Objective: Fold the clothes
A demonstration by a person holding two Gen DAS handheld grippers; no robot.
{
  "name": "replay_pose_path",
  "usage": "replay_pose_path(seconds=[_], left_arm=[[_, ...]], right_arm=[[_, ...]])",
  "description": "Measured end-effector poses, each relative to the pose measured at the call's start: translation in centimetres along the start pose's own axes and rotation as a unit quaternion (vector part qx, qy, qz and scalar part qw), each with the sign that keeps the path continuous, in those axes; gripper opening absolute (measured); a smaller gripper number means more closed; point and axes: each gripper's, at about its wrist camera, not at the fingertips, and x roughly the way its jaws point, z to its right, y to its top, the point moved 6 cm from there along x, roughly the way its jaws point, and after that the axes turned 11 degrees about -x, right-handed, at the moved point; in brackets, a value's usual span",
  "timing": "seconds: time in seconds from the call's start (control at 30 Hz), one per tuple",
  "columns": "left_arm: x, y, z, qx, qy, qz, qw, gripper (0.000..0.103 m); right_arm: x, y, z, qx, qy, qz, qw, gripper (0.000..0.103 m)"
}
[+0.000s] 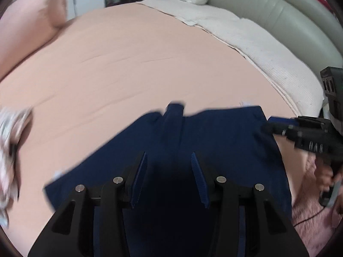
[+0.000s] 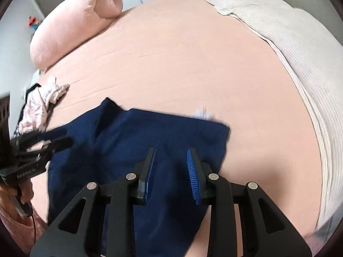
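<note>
A navy blue garment (image 1: 214, 139) (image 2: 128, 132) lies partly folded on the peach bed sheet (image 1: 128, 64) (image 2: 193, 64), a small white label showing at its far edge. My left gripper (image 1: 169, 156) hovers over the garment's near part, its jaws apart with only cloth seen below the blue pads. My right gripper (image 2: 171, 152) hangs over the garment's right side, jaws also apart and holding nothing. Each gripper appears in the other's view: the right one (image 1: 268, 126) at the garment's right corner, the left one (image 2: 64, 141) over its left part. A hand holds each handle.
A pink pillow (image 1: 32, 21) (image 2: 75, 21) lies at the far left. A beige ribbed blanket (image 1: 257, 42) (image 2: 300, 53) covers the bed's right side, below a grey padded headboard (image 1: 289, 6). Crumpled patterned clothes (image 1: 8, 139) (image 2: 40, 105) sit at the left edge.
</note>
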Motion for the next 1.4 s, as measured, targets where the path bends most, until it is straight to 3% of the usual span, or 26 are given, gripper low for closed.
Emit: replay_pose_path(seconds=[0.07, 0.2, 0.27, 0.4, 0.47, 0.57, 0.63, 0.7, 0.8, 0.9, 0.97, 1.07, 1.13, 1.2, 1.23, 1.3, 1.33, 1.4], left_arm=[[2.2, 1.2, 0.8, 0.009, 0.01, -0.008, 0.9999, 0.023], [7.0, 2.8, 1.3, 0.029, 0.034, -0.031, 0.9985, 0.022], [7.7, 3.5, -0.3, 0.011, 0.041, -0.028, 0.9987, 0.023], [7.3, 4.5, -2.3, -0.065, -0.012, -0.014, 0.9977, 0.026], [6.1, 4.5, -2.4, -0.093, -0.061, 0.017, 0.9937, 0.026], [4.0, 3.7, -2.3, -0.12, -0.087, 0.039, 0.9882, 0.026], [3.7, 2.3, -1.6, -0.107, -0.089, 0.012, 0.9902, 0.026], [3.5, 0.2, -0.1, -0.077, -0.094, -0.021, 0.9924, 0.026], [2.8, -3.3, 1.9, -0.027, -0.087, -0.048, 0.9947, 0.026], [3.2, -6.7, 4.1, 0.022, -0.057, -0.072, 0.9955, 0.026], [3.7, -7.8, 4.1, 0.046, -0.004, -0.07, 0.9965, 0.026], [3.3, -7.0, 4.1, 0.041, 0.014, -0.06, 0.9973, 0.026], [2.2, -6.9, 4.1, 0.019, -0.012, -0.049, 0.9985, 0.026], [1.5, -7.1, 5.1, 0.008, -0.048, -0.044, 0.9978, 0.026], [1.2, -7.4, 5.7, 0.006, -0.063, -0.043, 0.9971, 0.026], [1.3, -8.6, 6.4, 0.017, -0.051, -0.052, 0.9972, 0.026], [1.5, -9.4, 6.1, 0.024, -0.038, -0.063, 0.997, 0.026], [1.9, -9.9, 6.4, 0.031, -0.006, -0.069, 0.9971, 0.026]], right_arm=[[3.0, 1.4, -0.7, -0.011, -0.01, -0.013, 1.0, 0.029], [5.8, 1.9, 0.5, -0.014, -0.018, -0.02, 1.0, 0.024], [6.0, 1.9, 1.4, -0.004, -0.018, -0.014, 1.0, 0.019], [4.9, 2.0, 3.6, 0.038, -0.02, 0.01, 0.999, 0.021], [3.8, 2.1, 4.3, 0.063, -0.014, 0.027, 0.998, 0.021], [3.3, 2.2, 3.1, 0.017, -0.055, 0.033, 0.998, 0.021], [4.7, 1.4, 3.6, 0.0, -0.113, -0.007, 0.994, 0.021], [4.6, 1.0, 4.1, 0.046, -0.087, -0.006, 0.995, 0.021], [1.3, 0.9, 1.4, 0.057, -0.037, 0.028, 0.997, 0.021], [1.2, -1.2, -4.5, 0.002, 0.023, 0.007, 1.0, 0.021], [3.0, -3.5, -6.9, -0.044, 0.0, -0.028, 0.999, 0.02], [3.5, -4.5, -5.8, -0.041, -0.029, -0.033, 0.998, 0.014], [2.4, -4.5, -4.4, -0.023, -0.077, -0.03, 0.996, 0.019], [0.9, -5.3, -4.1, -0.001, -0.063, -0.011, 0.998, 0.021], [0.5, -5.8, -4.7, 0.013, -0.022, -0.007, 1.0, 0.021], [0.3, -7.1, -6.7, 0.016, 0.028, -0.013, 0.999, 0.021], [0.5, -8.2, -8.1, -0.001, 0.029, -0.024, 0.999, 0.021], [1.6, -9.9, -9.1, -0.028, -0.009, -0.063, 0.998, 0.019]])
